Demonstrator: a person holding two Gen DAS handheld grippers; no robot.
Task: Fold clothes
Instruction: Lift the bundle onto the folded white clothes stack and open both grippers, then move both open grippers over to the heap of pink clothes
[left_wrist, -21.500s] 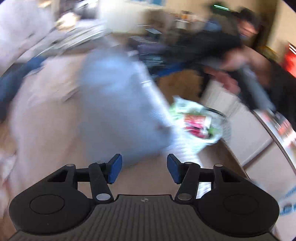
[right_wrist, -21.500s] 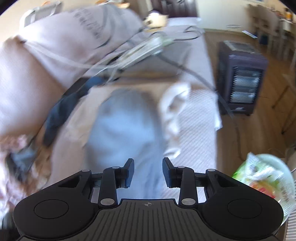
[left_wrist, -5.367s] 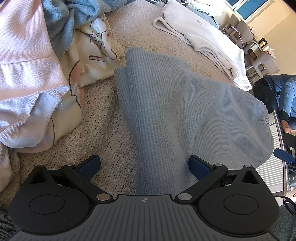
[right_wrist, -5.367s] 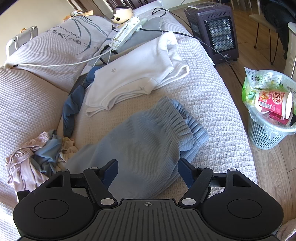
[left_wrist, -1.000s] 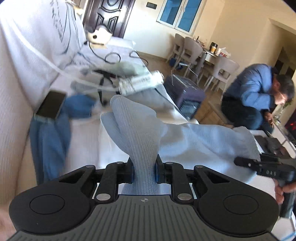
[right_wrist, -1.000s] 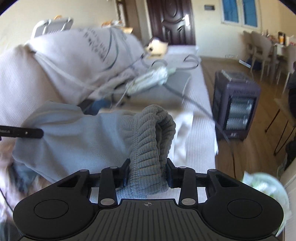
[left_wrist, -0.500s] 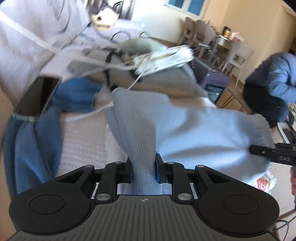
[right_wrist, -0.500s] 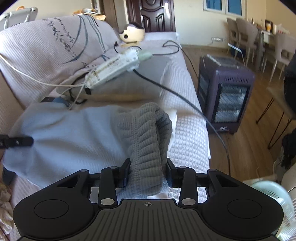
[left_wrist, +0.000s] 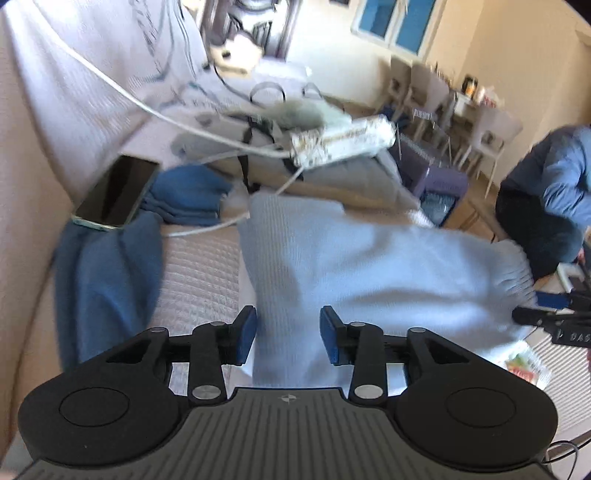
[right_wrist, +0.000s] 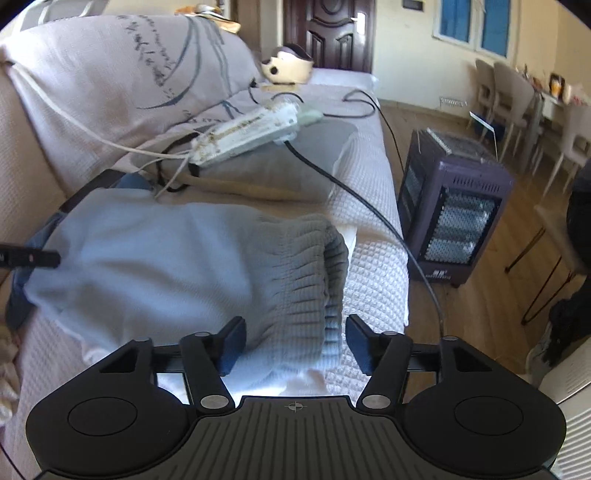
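Light-blue knit garment (right_wrist: 177, 266): a folded piece of clothing lying flat on the sofa seat (right_wrist: 373, 280), just in front of a grey cushion (right_wrist: 280, 173). Its body is a fine, even rib. One end is a thicker, coarsely ribbed elastic band (right_wrist: 317, 273), gathered into a rounded roll with deep parallel ridges. In the left wrist view the fabric (left_wrist: 369, 266) spreads as a broad, soft-edged sheet, blurred, with a narrower strip running down between the fingers.

Left gripper (left_wrist: 288, 336): jaws are opening. The garment's narrow strip lies between the blue pads (left_wrist: 246, 334), with a gap visible on the right side; the pads do not press it.

Right gripper (right_wrist: 295, 343): jaws are opening and stand wide. The ribbed band sits between the fingers, clear of both pads (right_wrist: 233, 341).

Sofa cover: a pale waffle-weave textile with a small square grid. The back cushion (right_wrist: 122, 77) is a smooth pale cloth printed with dark curved strokes.

Other items on the seat:
- A long white power strip (right_wrist: 247, 133) rests on the grey cushion, with white and black cables (right_wrist: 369, 214) leading off it.
- A dark-blue cloth (left_wrist: 107, 269) lies beside the garment, against the backrest.
- A glossy black phone (left_wrist: 114, 192) rests on that cloth.

A dark boxy heater (right_wrist: 454, 214) with mesh panels stands on the wooden floor beside the sofa.
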